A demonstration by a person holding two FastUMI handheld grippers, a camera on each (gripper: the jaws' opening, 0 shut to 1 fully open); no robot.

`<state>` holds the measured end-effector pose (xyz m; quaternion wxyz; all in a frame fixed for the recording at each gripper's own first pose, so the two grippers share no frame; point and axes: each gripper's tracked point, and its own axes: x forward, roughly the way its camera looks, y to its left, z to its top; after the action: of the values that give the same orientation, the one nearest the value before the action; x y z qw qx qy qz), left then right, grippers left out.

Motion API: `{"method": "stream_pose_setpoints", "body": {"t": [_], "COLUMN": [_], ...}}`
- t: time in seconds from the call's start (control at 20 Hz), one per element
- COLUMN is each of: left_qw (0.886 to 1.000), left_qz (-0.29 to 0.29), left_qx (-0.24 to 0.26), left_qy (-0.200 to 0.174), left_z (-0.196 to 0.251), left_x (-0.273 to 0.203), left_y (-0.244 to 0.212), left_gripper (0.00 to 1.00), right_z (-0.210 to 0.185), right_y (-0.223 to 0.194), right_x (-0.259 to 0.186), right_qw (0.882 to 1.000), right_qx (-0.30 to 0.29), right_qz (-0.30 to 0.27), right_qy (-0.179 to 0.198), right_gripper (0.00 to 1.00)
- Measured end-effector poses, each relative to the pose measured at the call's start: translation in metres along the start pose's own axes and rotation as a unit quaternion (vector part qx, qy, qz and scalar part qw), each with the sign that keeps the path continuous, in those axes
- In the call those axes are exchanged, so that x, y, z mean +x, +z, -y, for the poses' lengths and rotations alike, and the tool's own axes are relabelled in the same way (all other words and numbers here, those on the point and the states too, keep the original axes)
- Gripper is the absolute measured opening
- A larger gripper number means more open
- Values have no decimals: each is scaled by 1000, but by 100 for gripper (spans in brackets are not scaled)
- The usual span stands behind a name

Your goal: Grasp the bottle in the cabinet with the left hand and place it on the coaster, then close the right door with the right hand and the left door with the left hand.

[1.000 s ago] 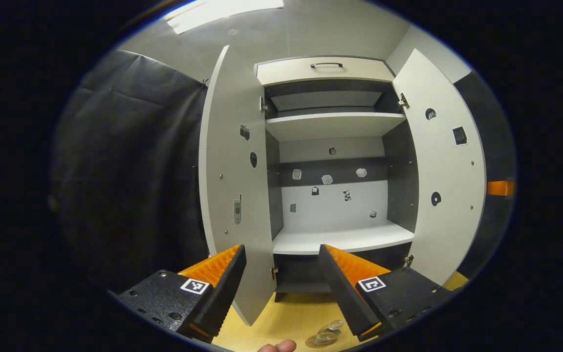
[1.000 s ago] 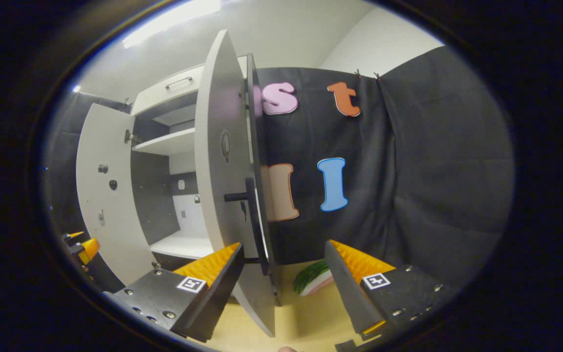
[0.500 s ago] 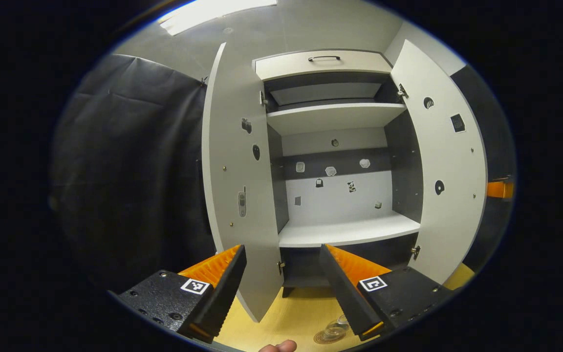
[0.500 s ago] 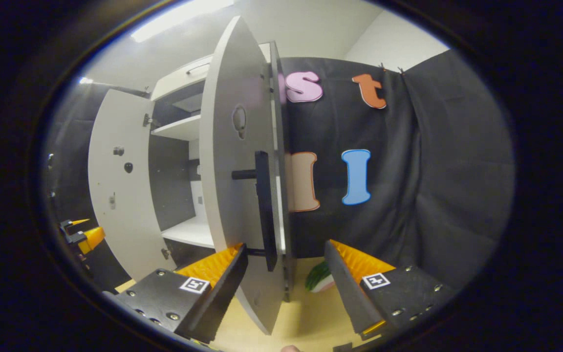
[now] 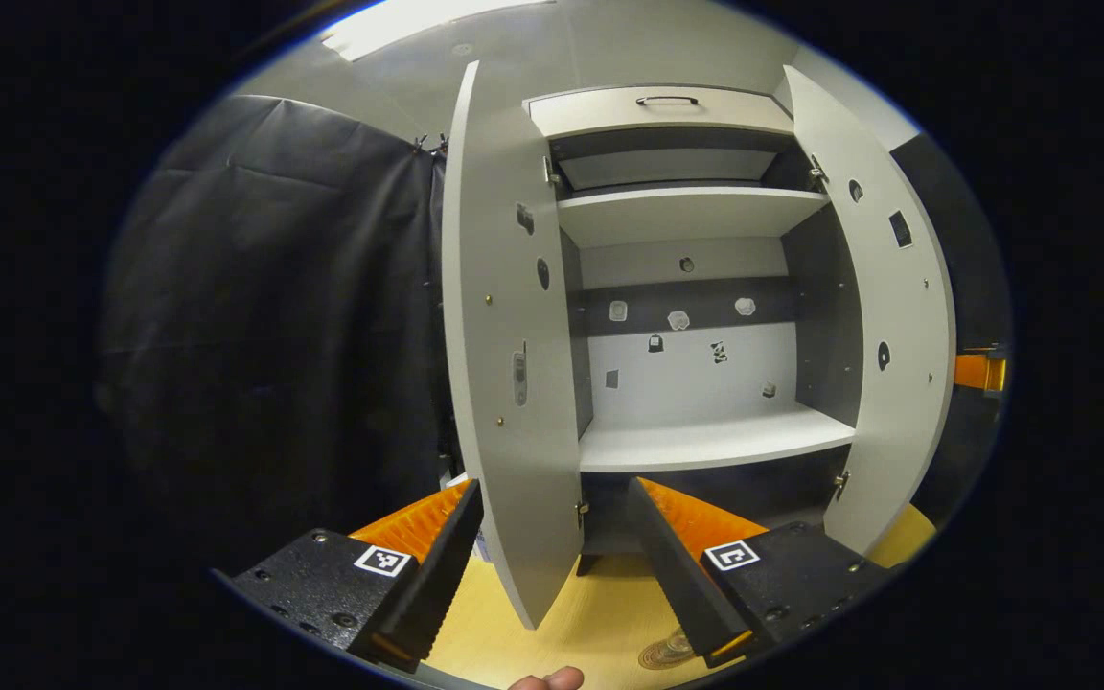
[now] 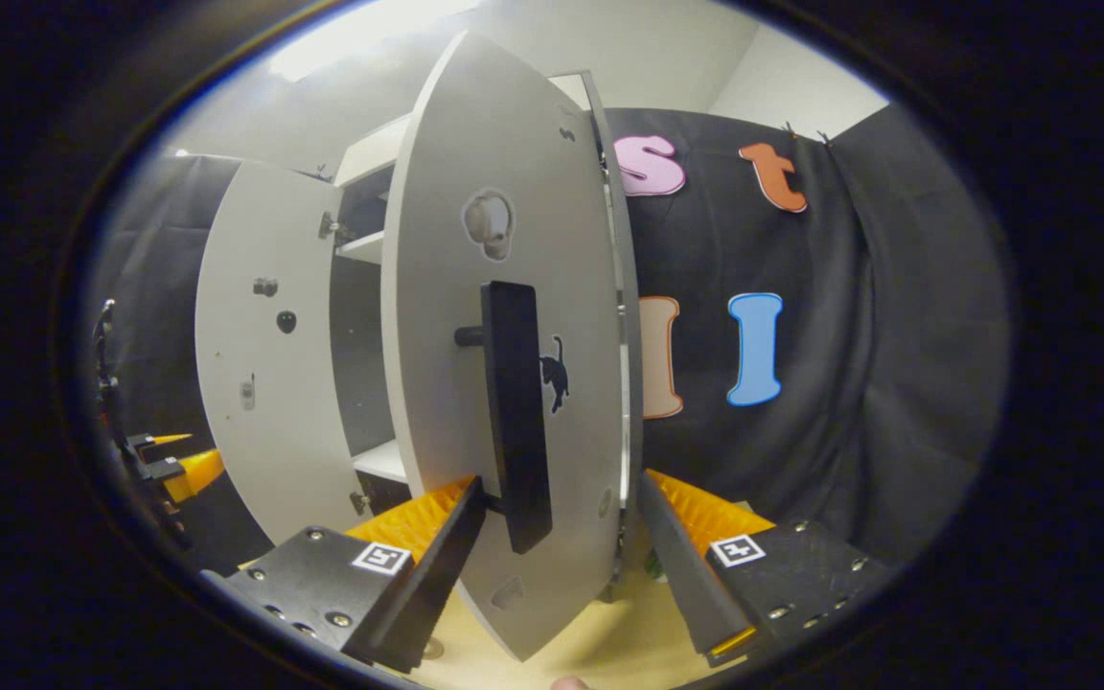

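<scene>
Cabinet (image 5: 696,287) stands on a wooden floor (image 5: 600,613), both doors open, shelves bare apart from small stickers on the back panel. Drawer with a dark handle (image 5: 667,100) sits at the top.

Left door (image 5: 514,355) swings out toward the left gripper view, its lower edge between that gripper's two fingers. Right door (image 5: 883,316) is open too, seen at the right of that view.

In the right gripper view the right door (image 6: 514,316) is close and front-on, outer face showing, with a long black handle (image 6: 514,412) on it. Lower part of the door and handle sit between the right gripper's fingers; contact cannot be told. Left door (image 6: 260,355) shows further back.

Left gripper (image 5: 552,565): fingers spread, nothing held. Right gripper (image 6: 562,565): fingers spread, nothing pinched.

Coaster (image 5: 664,654) lies on the floor just beside the left gripper's right finger, mostly hidden; the bottle on it cannot be made out here.

A fingertip (image 5: 544,680) shows at the bottom edge.
</scene>
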<state>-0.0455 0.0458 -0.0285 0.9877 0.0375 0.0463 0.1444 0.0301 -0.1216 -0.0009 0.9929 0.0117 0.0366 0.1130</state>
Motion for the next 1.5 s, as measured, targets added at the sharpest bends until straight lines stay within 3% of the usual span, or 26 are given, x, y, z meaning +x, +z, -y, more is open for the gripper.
{"method": "stream_pose_setpoints", "body": {"t": [0.6,0.8,1.15,1.5], "left_qw": [999,999,999,999], "left_qz": [0,-2,8,17], "left_qx": [-28,-27,-32,-48], "left_qy": [38,46,36,0], "left_z": [-65,-92,-121,-133], "left_x": [17,21,35,54], "left_y": [-9,-14,-8,6], "left_gripper": [96,96,95,97], "right_z": [-63,-87,-116,-124], "right_y": [-8,-6,-6,-7], "right_x": [60,92,148,177], "right_qw": [999,999,999,997], "right_qx": [23,-11,-37,-46], "right_qz": [11,26,32,48], "right_qy": [25,17,-1,-44], "right_gripper": [100,100,100,100]}}
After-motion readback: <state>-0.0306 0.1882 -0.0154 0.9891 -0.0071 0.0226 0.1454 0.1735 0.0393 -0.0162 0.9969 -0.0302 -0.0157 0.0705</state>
